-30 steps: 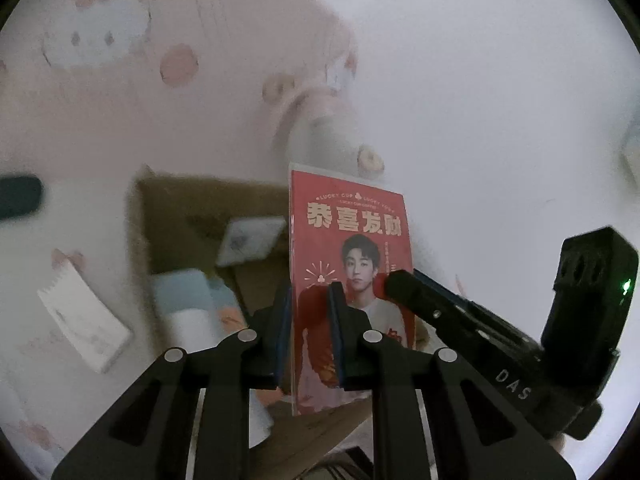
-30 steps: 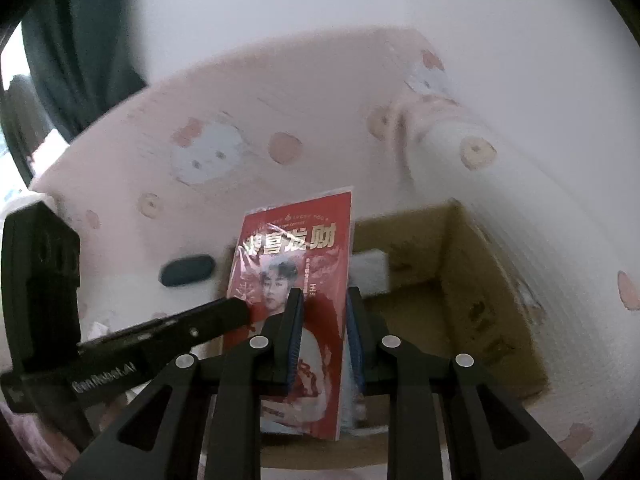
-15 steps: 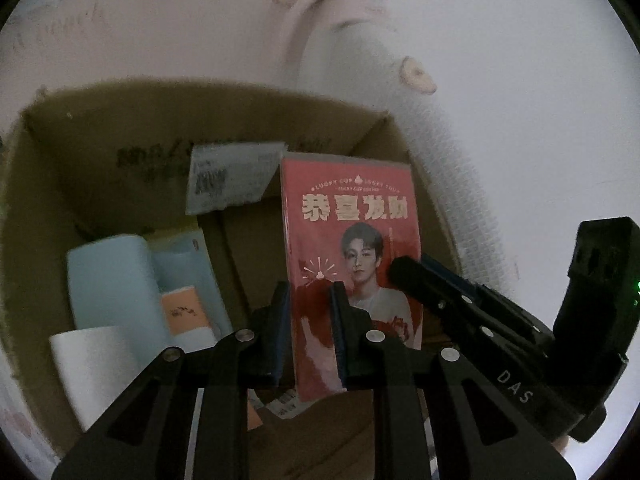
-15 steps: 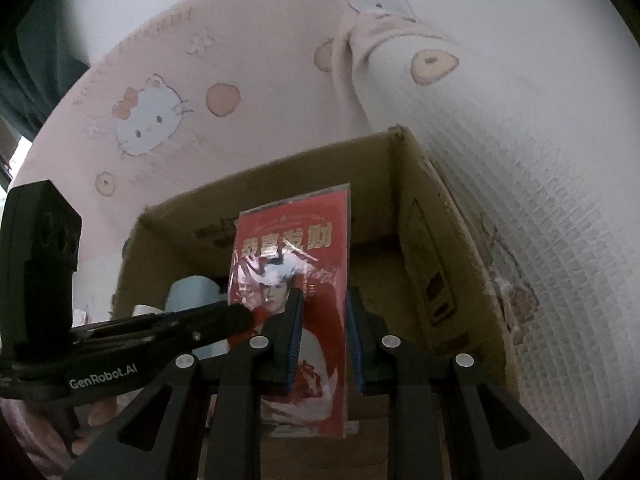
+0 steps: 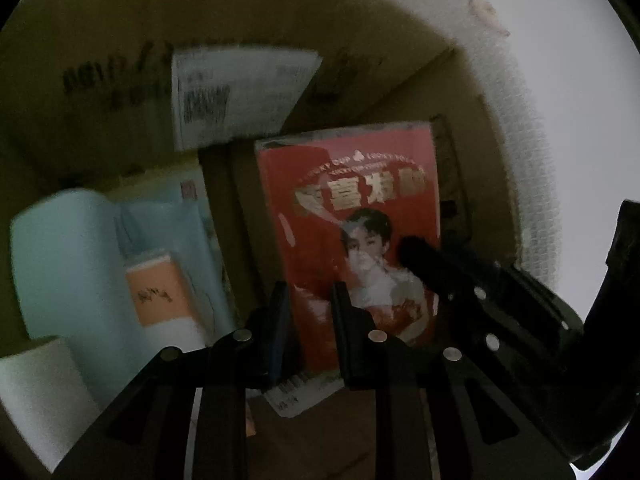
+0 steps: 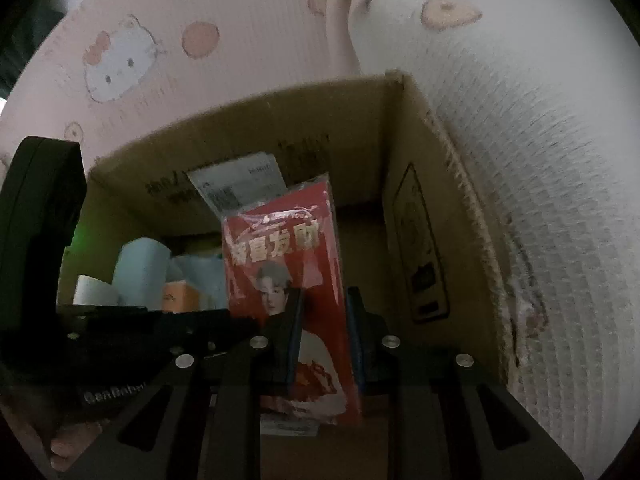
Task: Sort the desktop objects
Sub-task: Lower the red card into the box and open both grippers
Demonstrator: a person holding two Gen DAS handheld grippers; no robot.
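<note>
**Red packet held inside the cardboard box**

While both tongs reach down into it, the cardboard box [image 6: 416,184] fills most of each view, its brown walls printed with dark lettering and a white shipping label [image 5: 236,92] stuck to the far wall. Behind the box lies a pink cloth [image 6: 240,20] with cartoon cat faces and round spots, and a pale ribbed fabric [image 6: 540,160] runs along the box's right wall.

Inside, at the left, sit pale blue rolls [image 5: 60,264] with an orange-labelled item [image 5: 160,292] among them; the dim, blurred view makes it hard to say what they are, possibly rolled paper.

A red packet [image 5: 352,224] in clear wrap, bearing gold characters and a portrait, stands upright near the middle of the box, above its floor. The right tongs [image 6: 322,320] are clamped on its lower part, a blue pad on either side. The left tongs [image 5: 310,320] also straddle its lower edge, and their jaws are opening; the left pad stands slightly clear of the packet while the right one looks to be against it
</note>
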